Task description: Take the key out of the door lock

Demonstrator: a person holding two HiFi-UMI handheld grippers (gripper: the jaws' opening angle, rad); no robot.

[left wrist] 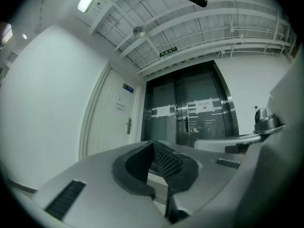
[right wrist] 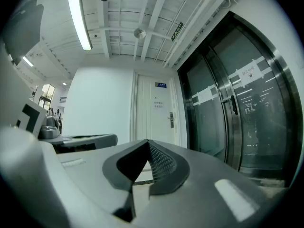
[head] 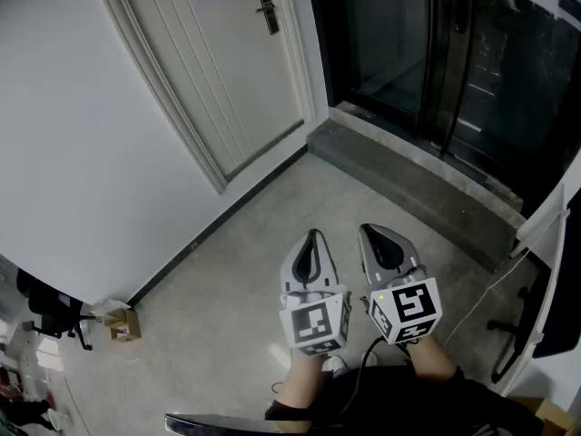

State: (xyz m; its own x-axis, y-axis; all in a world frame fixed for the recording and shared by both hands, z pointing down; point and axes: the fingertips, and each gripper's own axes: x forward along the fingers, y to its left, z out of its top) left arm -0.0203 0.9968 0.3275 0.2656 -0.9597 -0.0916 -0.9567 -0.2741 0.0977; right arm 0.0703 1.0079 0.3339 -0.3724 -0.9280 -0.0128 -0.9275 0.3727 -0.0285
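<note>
A white door (head: pixel 218 53) stands far ahead at the top of the head view, with a dark handle and lock plate (head: pixel 267 11) on it. The key is too small to make out from here. The lock also shows as a small dark plate (left wrist: pixel 128 126) in the left gripper view and as another dark plate (right wrist: pixel 171 119) in the right gripper view. My left gripper (head: pixel 311 242) and right gripper (head: pixel 379 236) hang side by side over the concrete floor, well short of the door. Both are shut with nothing between the pads, left gripper (left wrist: pixel 153 144) and right gripper (right wrist: pixel 148 142).
Dark glass double doors (head: pixel 436 53) stand to the right of the white door, behind a raised stone step (head: pixel 408 180). A small cardboard box (head: pixel 123 323) and a black chair (head: pixel 50 312) sit at the wall on the left. A white cable (head: pixel 490 289) trails on the floor at the right.
</note>
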